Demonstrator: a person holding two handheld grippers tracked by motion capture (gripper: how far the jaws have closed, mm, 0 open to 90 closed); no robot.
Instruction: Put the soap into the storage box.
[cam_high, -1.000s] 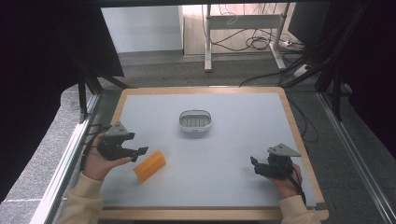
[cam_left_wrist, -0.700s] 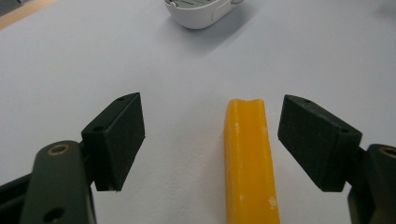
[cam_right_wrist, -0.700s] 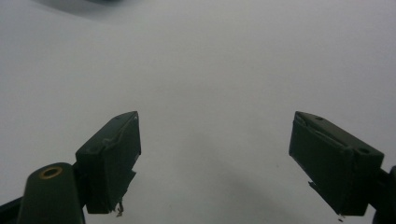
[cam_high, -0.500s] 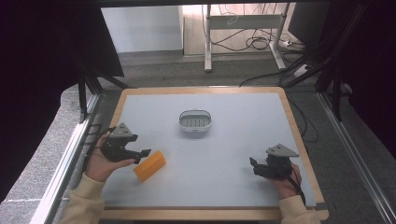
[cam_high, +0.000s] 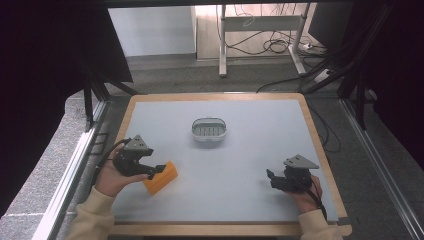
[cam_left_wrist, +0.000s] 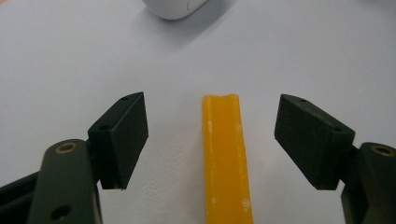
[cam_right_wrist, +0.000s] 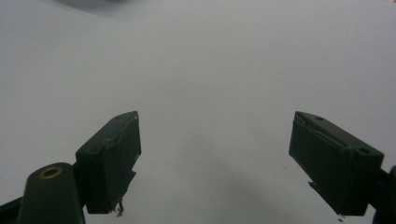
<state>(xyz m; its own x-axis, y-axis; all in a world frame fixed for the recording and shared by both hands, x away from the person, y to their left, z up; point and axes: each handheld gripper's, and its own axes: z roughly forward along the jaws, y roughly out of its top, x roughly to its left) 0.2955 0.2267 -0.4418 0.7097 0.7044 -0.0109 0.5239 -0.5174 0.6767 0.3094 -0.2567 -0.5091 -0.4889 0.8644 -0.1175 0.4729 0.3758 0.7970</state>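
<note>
An orange block (cam_high: 162, 179) lies on the grey table top (cam_high: 250, 160) at the front left. My left gripper (cam_high: 157, 170) is low over it and open. In the left gripper view the block (cam_left_wrist: 224, 158) runs straight between the two black pads (cam_left_wrist: 122, 135) with a gap on each side. The jaws have just been closing a little around the block, but neither pad touches it. My right gripper (cam_high: 270, 178) rests at the front right, open, with only bare table between its jaws (cam_right_wrist: 215, 135).
A small white slotted basket (cam_high: 209, 142) stands in the middle of the table, beyond the block; its edge (cam_left_wrist: 175, 7) appears at the top of the left gripper view. A wooden rim (cam_high: 320, 150) frames the table. Cables and desk legs lie on the floor behind.
My left gripper has edged toward the orange block, so its jaws now straddle the block's near end. The block, the basket and the right gripper have not moved.
</note>
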